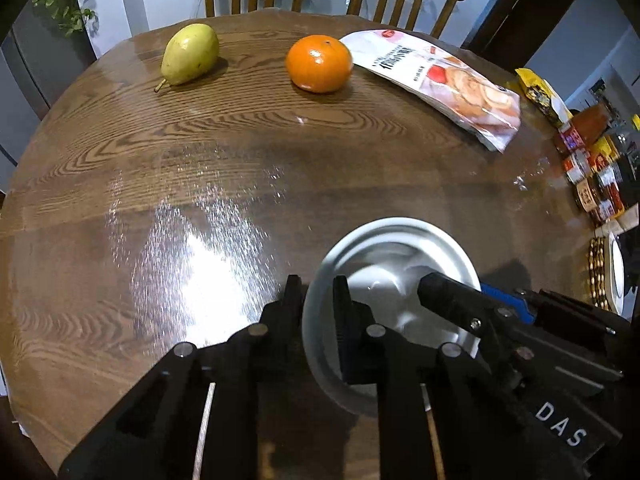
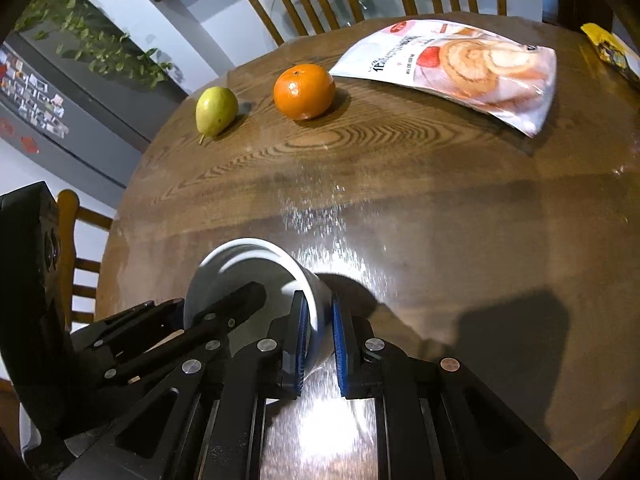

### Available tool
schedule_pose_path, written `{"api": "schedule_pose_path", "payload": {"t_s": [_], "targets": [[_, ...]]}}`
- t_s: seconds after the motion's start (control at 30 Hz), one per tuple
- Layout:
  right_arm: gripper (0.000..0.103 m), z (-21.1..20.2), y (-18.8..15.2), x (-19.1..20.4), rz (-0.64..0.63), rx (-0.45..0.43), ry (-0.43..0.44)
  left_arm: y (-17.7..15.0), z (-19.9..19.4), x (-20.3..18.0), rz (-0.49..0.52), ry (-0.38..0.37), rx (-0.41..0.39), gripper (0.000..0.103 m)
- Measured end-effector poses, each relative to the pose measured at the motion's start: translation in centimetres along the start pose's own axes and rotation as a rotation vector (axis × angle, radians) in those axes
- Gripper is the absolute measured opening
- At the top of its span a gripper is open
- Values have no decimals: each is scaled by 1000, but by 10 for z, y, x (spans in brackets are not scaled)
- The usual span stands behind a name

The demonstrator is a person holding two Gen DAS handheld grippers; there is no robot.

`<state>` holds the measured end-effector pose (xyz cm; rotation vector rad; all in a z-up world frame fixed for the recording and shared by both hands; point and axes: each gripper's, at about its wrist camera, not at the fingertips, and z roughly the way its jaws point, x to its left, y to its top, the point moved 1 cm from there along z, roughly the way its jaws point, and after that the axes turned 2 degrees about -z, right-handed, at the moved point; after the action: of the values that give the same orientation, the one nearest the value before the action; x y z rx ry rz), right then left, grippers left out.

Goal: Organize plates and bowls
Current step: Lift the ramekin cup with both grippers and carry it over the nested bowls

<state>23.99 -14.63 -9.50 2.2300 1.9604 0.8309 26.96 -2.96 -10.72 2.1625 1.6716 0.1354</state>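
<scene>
A white ceramic bowl (image 1: pixel 394 276) is gripped at the near part of the round brown wooden table (image 1: pixel 168 168) by both tongs at once. Its left rim is pinched between the closed-in fingers of the left tongs (image 1: pixel 317 300), w/ one finger inside & one outside. In the right wrist view the bowl's wall (image 2: pixel 256 276) is clamped by the blue-padded right tongs (image 2: pixel 320 316); whether the bowl is lifted or resting can't be told. Well beyond, a yellow-green pear (image 1: pixel 190 54) & an orange mandarin (image 1: pixel 319 63) are seen side by side, apart, w/ a white-pink snack bag (image 1: pixel 444 84) lying flat to the right.
</scene>
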Motion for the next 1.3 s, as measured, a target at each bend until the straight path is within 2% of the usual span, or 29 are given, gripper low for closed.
{"api": "schedule_pose_path", "payload": {"t_s": [0.3,0.83,1.3], "targets": [[14,-27,-29,-3,14,-35,25,-25,-23,-14,30,13,-45,13],[14,-68,-56,10,4,-116,46,-54,-68,-31,63,29,-135,13],[14,-118,-76,0,6,-196,40,-73,-105,-71,120,18,-205,13]]}}
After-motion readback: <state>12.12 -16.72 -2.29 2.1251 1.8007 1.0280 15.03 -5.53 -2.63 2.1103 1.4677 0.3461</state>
